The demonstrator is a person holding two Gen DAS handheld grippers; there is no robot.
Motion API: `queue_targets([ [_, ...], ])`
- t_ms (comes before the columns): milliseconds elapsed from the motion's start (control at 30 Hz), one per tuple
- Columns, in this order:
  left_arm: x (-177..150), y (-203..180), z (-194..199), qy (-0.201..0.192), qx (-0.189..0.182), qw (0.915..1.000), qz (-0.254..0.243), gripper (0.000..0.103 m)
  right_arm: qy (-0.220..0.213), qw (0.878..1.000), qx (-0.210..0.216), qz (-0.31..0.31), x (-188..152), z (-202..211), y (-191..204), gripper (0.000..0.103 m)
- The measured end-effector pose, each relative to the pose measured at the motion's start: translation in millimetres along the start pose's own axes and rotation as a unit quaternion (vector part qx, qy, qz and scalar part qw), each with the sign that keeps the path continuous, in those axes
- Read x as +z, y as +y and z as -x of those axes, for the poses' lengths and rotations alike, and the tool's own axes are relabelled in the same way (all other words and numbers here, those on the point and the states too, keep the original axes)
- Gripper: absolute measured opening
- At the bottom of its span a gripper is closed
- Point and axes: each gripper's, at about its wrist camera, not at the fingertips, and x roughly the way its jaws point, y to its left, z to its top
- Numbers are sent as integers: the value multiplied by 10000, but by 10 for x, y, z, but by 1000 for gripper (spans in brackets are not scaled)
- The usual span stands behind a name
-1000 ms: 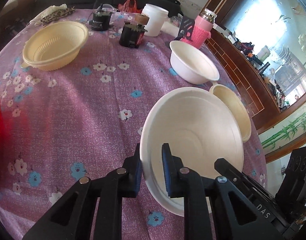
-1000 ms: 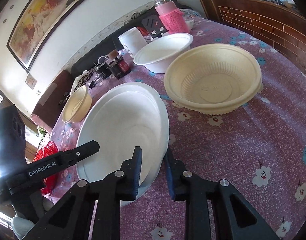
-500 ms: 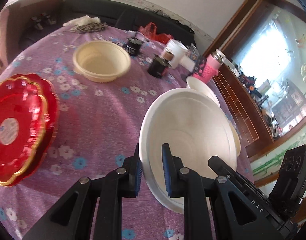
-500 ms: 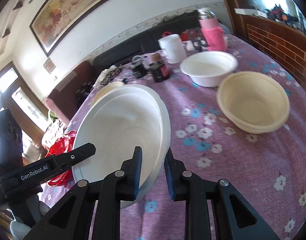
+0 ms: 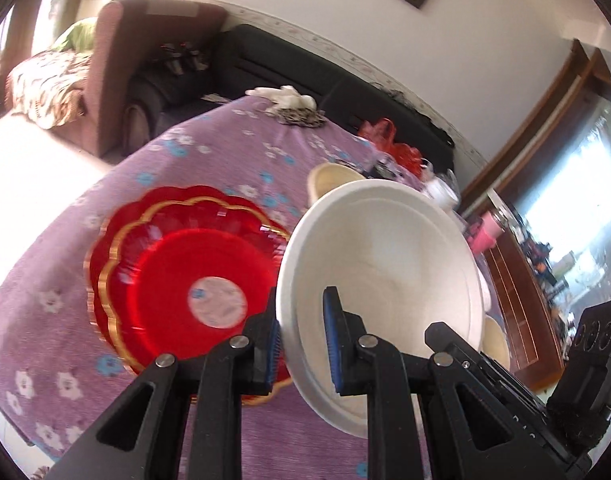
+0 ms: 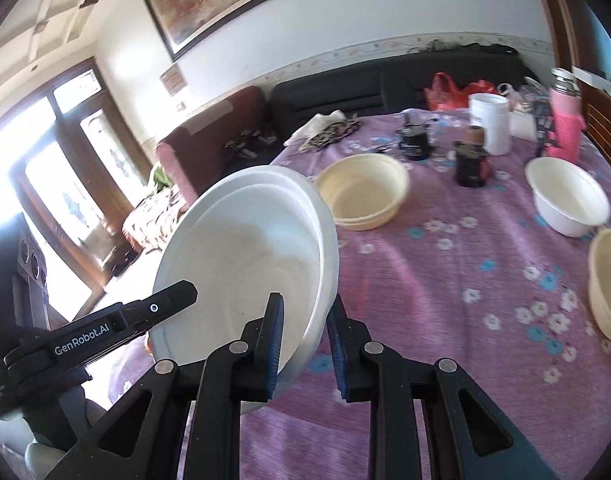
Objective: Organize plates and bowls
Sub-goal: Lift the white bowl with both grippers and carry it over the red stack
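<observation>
Cream bowl (image 5: 333, 176) half hidden behind raised white plate (image 5: 385, 264).

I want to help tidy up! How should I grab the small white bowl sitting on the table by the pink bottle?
Pinch the white bowl by its thin rim, one finger inside and one outside. It stands upright with its mouth open and walls too wide to span, so come from above, on the bare tablecloth side, away from the cream bowl close by.
</observation>
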Motion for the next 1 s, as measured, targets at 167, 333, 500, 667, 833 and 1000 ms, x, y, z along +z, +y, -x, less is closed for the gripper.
queue_targets([
  [167, 72, 392, 40, -14, 241, 9990, 376, 18, 217, 9994, 148, 225, 23, -315, 317, 24],
  [333, 108, 609, -22, 66, 364, 9978, 559, 18, 405, 9985, 128, 351, 32, -540, 416, 24],
  [500, 123, 733, -76, 168, 371, 9970, 653, 18, 665, 9973, 140, 261, 5, -717, 411, 24],
  [667, 137, 767, -113, 191, 399, 9966, 690, 18, 775, 9967, 92, 227, -22, -800, 415, 24],
  [833, 161, 802, -140, 167, 474, 9962, 718, 18, 751, 9969, 37, 251, -8, -831, 434, 25],
  [1000, 171, 797, -62, 76, 488, 9963, 707, 32, 743, 9969, 16, 275, -18, -851, 476, 25],
])
